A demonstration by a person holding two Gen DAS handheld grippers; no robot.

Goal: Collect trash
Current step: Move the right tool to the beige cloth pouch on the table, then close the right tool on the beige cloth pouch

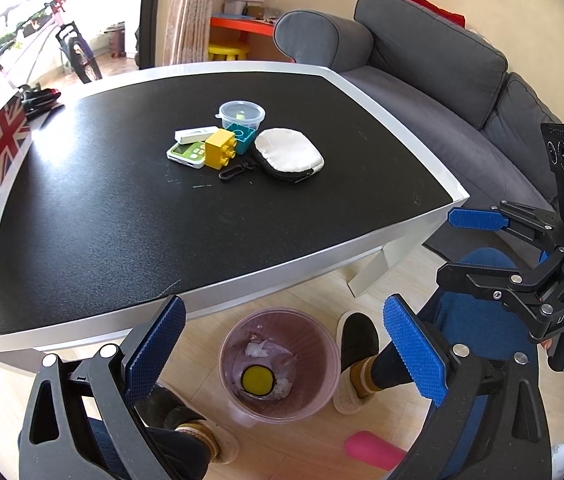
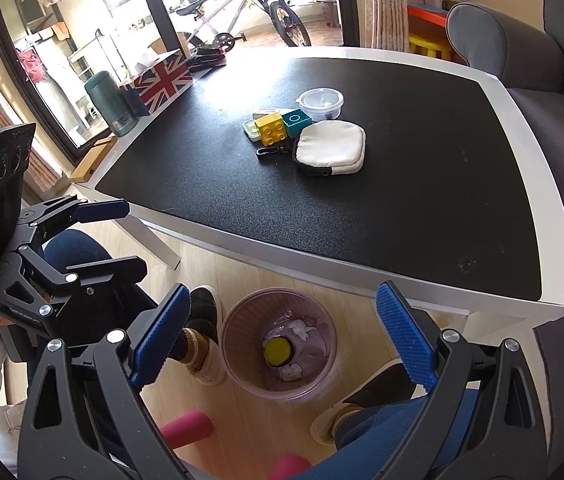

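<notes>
While both tongs are held wide open with nothing in them, the left gripper (image 1: pixel 282 356) and right gripper (image 2: pixel 289 336) are seen above the pink bin (image 1: pixel 280 364), where trash (image 1: pixel 258 378) lies. Toys (image 1: pixel 222 148) are left on the black table (image 1: pixel 122 220) by a grey sofa (image 1: pixel 433 64).

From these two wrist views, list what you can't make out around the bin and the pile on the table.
- Trash bin: its bottom, both views, covered by crumpled tissue and a yellow disc.
- Lidded plastic cup: contents, both views, blurred behind the lid; only a yellowish speck shows.
- White and green flat device: left wrist view, partly under the yellow brick; markings too small.
- Pink object: floor, cut off by the left gripper.
</notes>
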